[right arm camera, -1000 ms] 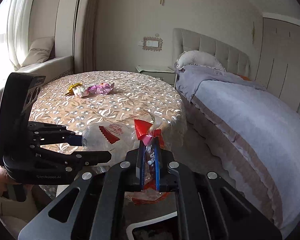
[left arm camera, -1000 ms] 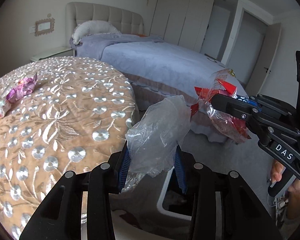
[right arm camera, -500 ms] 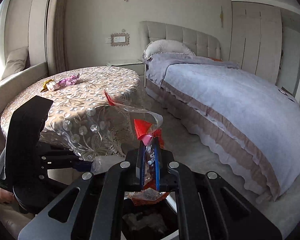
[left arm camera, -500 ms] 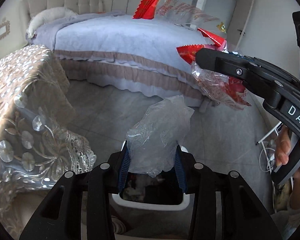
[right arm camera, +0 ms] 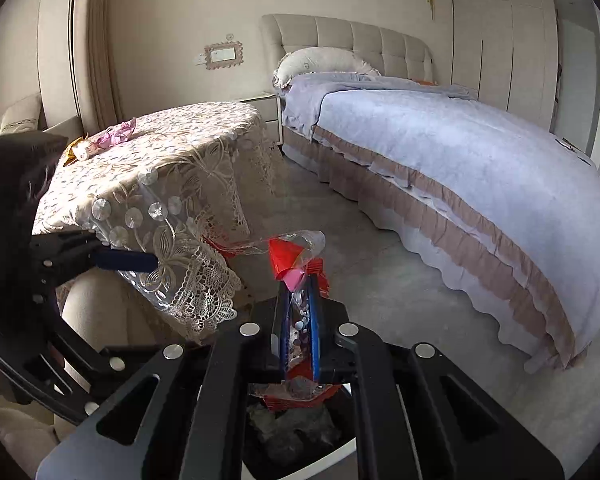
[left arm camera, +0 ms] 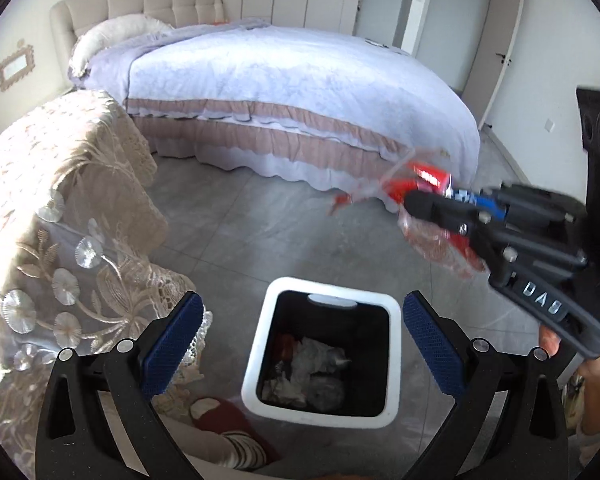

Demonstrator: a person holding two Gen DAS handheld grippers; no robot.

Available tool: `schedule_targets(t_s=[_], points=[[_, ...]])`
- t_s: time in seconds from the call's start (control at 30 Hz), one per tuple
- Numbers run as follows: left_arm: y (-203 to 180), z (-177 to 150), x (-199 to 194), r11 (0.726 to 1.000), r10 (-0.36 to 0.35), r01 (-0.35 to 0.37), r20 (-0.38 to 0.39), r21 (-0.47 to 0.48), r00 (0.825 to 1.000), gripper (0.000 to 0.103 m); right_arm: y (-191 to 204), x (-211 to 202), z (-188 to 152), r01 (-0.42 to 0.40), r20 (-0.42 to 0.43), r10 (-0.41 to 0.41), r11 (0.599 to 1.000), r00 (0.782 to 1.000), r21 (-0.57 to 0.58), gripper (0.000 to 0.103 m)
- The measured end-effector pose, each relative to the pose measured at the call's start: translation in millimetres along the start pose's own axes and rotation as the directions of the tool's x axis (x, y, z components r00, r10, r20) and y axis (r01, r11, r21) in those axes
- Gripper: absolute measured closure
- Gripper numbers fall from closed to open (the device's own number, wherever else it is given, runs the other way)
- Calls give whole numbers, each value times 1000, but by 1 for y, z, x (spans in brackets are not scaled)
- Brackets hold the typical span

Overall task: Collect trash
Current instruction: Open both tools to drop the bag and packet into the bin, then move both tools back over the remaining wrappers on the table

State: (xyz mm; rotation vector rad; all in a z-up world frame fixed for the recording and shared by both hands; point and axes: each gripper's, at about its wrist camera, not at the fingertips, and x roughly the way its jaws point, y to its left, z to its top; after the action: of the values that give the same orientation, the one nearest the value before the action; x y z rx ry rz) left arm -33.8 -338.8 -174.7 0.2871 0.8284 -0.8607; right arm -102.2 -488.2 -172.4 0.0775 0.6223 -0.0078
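My left gripper is open and empty, right above a white-rimmed black trash bin on the floor. Crumpled clear plastic lies in the bin with other trash. My right gripper is shut on a red and clear snack wrapper; it shows in the left wrist view to the right of the bin and above it. The bin also shows under the right gripper. Pink and yellow wrappers lie on the round table.
The round table with a lace cloth stands left of the bin. A bed with a lilac cover lies beyond across grey floor. A slippered foot is beside the bin.
My left gripper has opened and the clear plastic has dropped into the bin. The right gripper with the red wrapper has moved lower, toward the bin.
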Motion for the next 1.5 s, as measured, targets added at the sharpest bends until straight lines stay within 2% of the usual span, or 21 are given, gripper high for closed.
schedule_targets(t_s=[0.07, 0.13, 0.17, 0.2, 0.23, 0.33, 0.47, 0.67, 1.0, 1.2, 1.5], points=[[8, 5, -8, 1000, 3, -2, 30, -31, 1000, 5, 1, 7, -4, -9, -23, 9, 1000, 1000, -5, 93], [14, 8, -13, 999, 12, -10, 50, -47, 999, 5, 4, 12, -9, -15, -41, 14, 1000, 999, -20, 88], [16, 9, -16, 998, 16, -13, 60, -54, 998, 5, 6, 15, -11, -20, -53, 19, 999, 998, -30, 72], [18, 10, -18, 998, 21, -17, 68, -59, 997, 5, 8, 19, -13, -19, -68, 16, 999, 998, -46, 30], [20, 11, -20, 998, 23, -18, 76, -64, 997, 5, 12, 21, -15, -6, -77, 1, 998, 997, -69, 6], [24, 11, -25, 997, 28, -20, 94, -79, 995, 5, 20, 34, -21, -15, -132, -2, 992, 991, -123, 4], [30, 11, -29, 996, 35, -26, 101, -89, 994, 5, 16, 38, -21, -29, -135, 16, 995, 991, -93, 4], [38, 9, -31, 994, 34, -23, 105, -109, 994, 5, 9, 26, -9, -4, -75, -1, 998, 997, -65, 4], [58, 5, -45, 989, 57, -39, 128, -144, 990, 5, 27, 18, 9, -10, -1, 10, 993, 1000, -114, 4], [82, 2, -61, 980, 96, -66, 155, -189, 983, 5, 45, 19, 29, -48, 38, 54, 988, 998, -146, 4], [127, -7, -97, 952, 188, -130, 193, -277, 963, 5, 88, 24, 62, -128, 99, 151, 970, 984, -207, 4]])
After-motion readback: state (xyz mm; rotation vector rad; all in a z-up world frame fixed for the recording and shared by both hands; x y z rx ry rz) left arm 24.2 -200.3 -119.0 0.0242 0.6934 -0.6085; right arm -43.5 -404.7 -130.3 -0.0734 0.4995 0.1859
